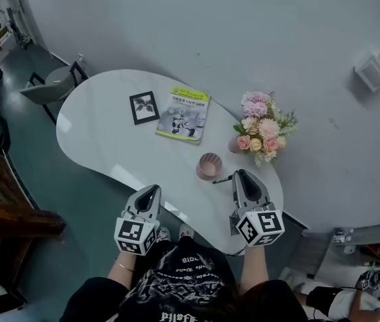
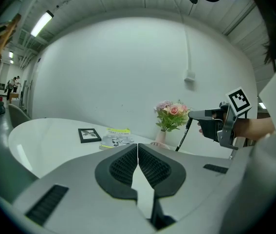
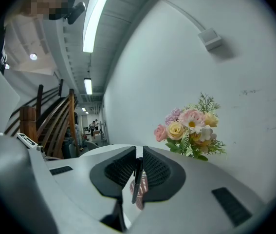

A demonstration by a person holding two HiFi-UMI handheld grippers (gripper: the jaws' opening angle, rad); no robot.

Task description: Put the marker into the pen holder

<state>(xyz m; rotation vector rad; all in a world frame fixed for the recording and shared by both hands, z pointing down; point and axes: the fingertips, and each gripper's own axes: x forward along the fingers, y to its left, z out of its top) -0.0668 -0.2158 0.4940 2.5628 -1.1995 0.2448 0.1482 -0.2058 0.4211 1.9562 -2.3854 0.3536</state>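
Beside the pen holder [image 1: 209,166], right gripper [image 1: 242,175] jaws clamped on marker [image 1: 222,179] slanting downward, left gripper [image 1: 152,190] jaws together

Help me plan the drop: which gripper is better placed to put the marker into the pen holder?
Right. The right gripper clamps the marker, which points toward the pink pen holder close by. The left gripper is shut with nothing in it and sits farther from the holder.

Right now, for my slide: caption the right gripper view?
Right hand-held gripper clamps a black marker, pink pen holder ahead, flowers beyond.
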